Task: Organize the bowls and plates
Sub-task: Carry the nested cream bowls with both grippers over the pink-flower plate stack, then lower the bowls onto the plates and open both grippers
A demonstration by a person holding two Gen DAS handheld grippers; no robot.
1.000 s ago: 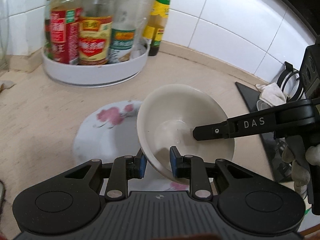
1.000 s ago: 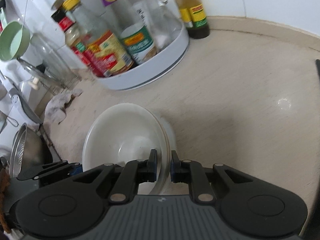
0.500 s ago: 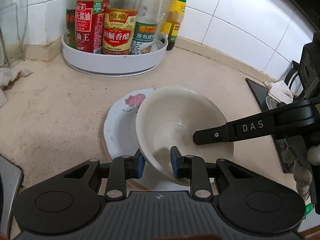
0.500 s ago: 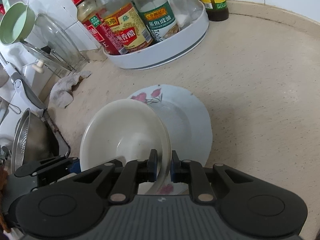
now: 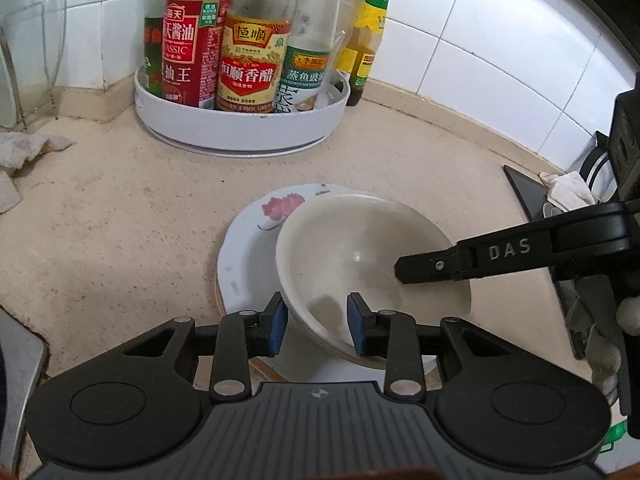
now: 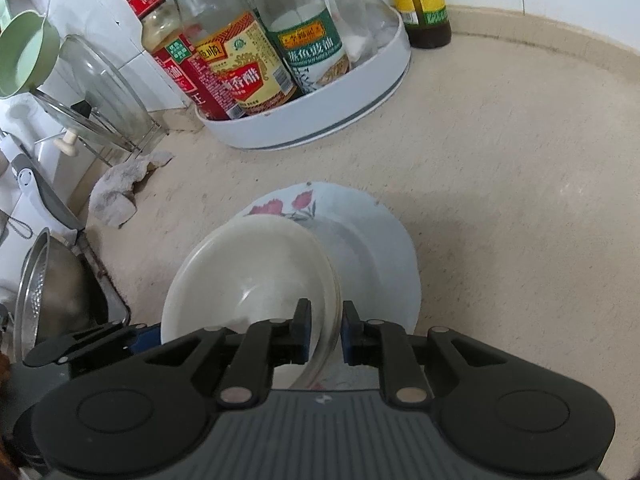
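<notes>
Both grippers on the bowl: left gripper fingers spread round the near rim, right gripper pinching the opposite rim. Bowl sits tilted over the floral plate on the tabletop — drop w/o levelling and it could rock off.

Both views are evenly and fairly brightly lit by soft light, with pale glare on the wall tiles and a faint highlight inside the bowl. Shadows on the counter are weak and diffuse. Fisheye distortion bends the edges, the corners go black, and focus stays mostly sharp.
</notes>
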